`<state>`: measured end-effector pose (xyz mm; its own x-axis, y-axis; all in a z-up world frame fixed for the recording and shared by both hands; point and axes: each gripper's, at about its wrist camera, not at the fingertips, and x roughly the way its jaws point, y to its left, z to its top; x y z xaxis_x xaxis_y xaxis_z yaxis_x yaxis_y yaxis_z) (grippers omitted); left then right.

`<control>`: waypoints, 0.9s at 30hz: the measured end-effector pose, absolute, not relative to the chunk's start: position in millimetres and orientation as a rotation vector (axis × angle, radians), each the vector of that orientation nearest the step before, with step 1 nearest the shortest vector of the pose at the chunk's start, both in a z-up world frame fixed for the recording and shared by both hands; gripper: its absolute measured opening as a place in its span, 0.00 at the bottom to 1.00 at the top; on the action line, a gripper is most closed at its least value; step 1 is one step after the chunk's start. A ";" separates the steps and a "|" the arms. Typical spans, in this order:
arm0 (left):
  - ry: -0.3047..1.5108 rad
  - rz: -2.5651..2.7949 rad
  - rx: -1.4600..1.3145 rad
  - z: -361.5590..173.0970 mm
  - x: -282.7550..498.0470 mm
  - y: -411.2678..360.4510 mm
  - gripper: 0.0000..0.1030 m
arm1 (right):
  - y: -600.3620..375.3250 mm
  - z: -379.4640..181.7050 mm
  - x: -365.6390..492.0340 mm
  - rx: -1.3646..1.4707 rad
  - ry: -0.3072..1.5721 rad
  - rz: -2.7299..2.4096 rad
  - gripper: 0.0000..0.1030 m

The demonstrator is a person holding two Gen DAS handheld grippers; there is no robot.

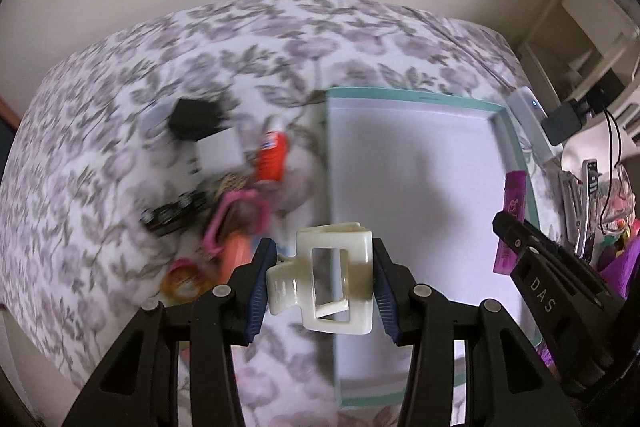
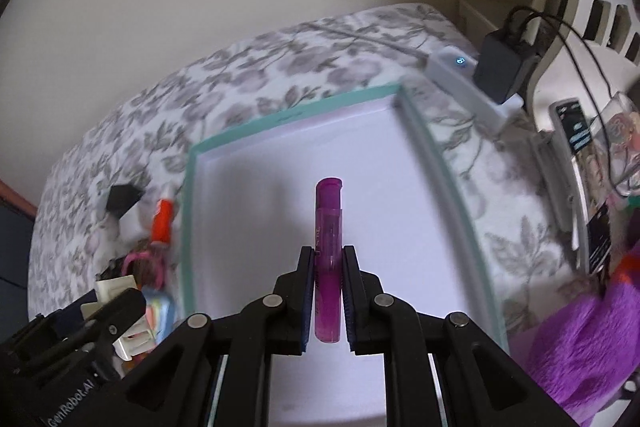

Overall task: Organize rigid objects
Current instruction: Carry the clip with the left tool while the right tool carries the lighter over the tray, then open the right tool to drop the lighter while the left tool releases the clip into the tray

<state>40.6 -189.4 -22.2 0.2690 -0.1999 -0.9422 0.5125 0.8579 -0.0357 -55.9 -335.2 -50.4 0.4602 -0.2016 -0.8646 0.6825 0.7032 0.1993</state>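
Here the left gripper (image 1: 324,287) has its fingers clamped on a cream hair claw clip (image 1: 328,283), one blue pad against each side, held above the near left edge of a shallow teal-rimmed box lid (image 1: 416,98) that lies on the bed (image 1: 100,155). The right gripper (image 2: 327,299) has its fingers pressed together on a magenta tube (image 2: 329,259), which stands up between the pads over the white inside of the lid; its lower end is cut off behind the fingers and its print is too blurred to read. Left of the lid, toward the bed's left edge, a loose heap is smeared by motion: an orange-red tube (image 1: 272,155), a pink ring-shaped clip (image 1: 240,223), a black block (image 1: 192,119) on a white card and an amber bangle (image 1: 184,283) can be made out, the rest cannot. Past the lid's far right corner a white device with a small blue light (image 2: 460,61) lies by a black adapter (image 2: 502,65) with cables. At the right edge, purple fabric (image 2: 592,339) is partly out of frame
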 end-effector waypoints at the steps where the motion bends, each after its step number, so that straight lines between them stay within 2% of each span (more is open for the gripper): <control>1: 1.211 -0.497 0.305 -23.4 41.2 -195.2 0.47 | -340.6 -51.9 -57.0 0.587 0.945 -0.592 0.13; 11: 1.235 -0.527 0.378 -50.3 40.9 -253.0 0.47 | -366.0 -59.1 -57.6 0.584 0.972 -0.630 0.13; 23: 1.298 -0.521 0.383 -80.2 43.7 -261.4 0.47 | -379.2 -82.0 -61.3 0.626 1.040 -0.649 0.14; 26: 1.316 -0.519 0.367 -82.6 45.9 -258.9 0.47 | -381.5 -85.3 -62.1 0.641 1.052 -0.652 0.20; 27: 1.319 -0.512 0.359 -82.8 46.9 -257.5 0.49 | -382.4 -85.8 -63.1 0.649 1.057 -0.654 0.29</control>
<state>46.9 -257.5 -82.8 0.1649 -0.1510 -0.9747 0.5466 0.8366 -0.0372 -63.1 -382.4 -85.8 0.3462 -0.1694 -0.9228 0.7498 0.6411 0.1636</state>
